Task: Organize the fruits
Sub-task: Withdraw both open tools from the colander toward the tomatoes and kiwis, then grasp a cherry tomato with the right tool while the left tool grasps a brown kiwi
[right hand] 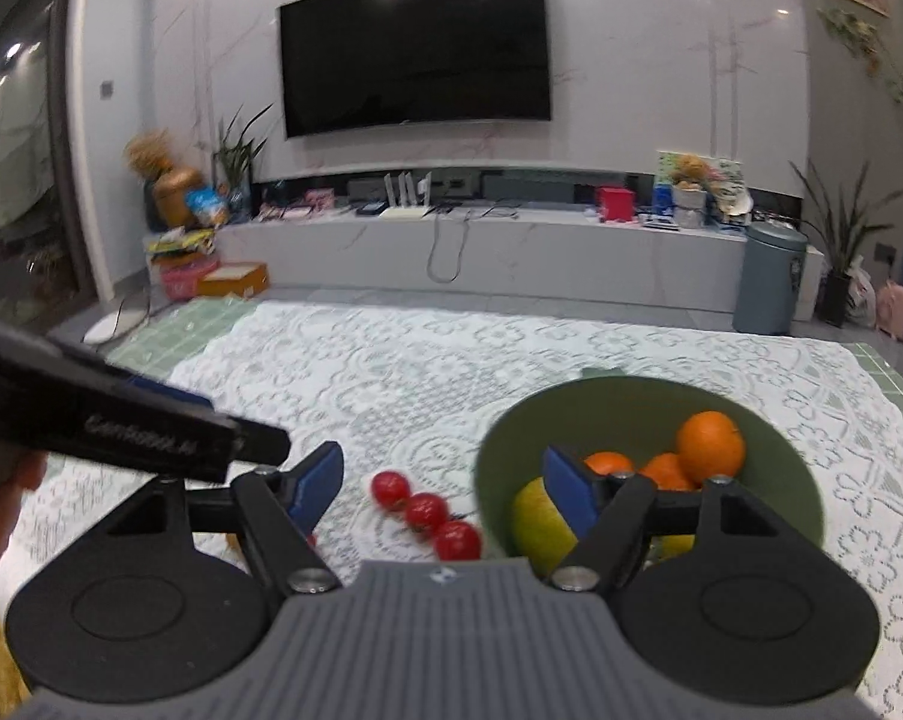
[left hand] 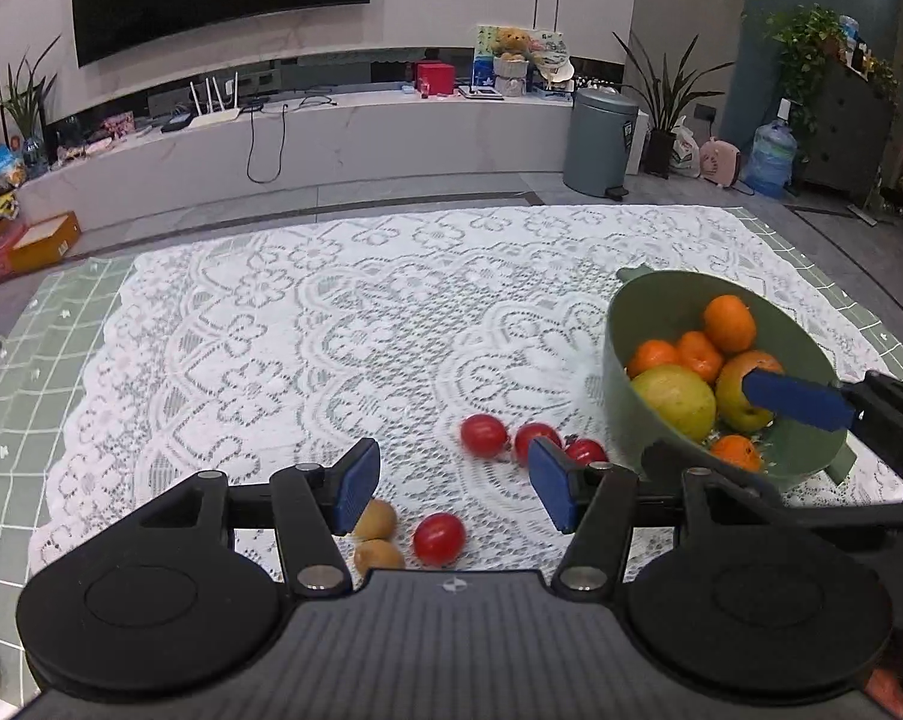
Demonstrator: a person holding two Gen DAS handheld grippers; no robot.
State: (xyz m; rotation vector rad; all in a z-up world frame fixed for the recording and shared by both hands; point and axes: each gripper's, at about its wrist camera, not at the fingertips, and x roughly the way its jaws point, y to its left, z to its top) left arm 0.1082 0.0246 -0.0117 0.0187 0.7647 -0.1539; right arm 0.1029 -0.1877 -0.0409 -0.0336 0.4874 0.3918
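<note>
A green bowl sits at the right and holds several oranges and a yellow-green fruit. Three red tomatoes lie in a row left of the bowl. A fourth tomato and two kiwis lie nearer. My left gripper hangs open above these, with nothing between its pads. My right gripper is open astride the bowl's near-left wall. Its one blue-padded finger is inside the bowl, beside the yellow-green fruit.
A white lace cloth over a green checked mat covers the table. One black finger of the left gripper crosses the right wrist view at the left. A grey bin and a low cabinet stand beyond the far edge.
</note>
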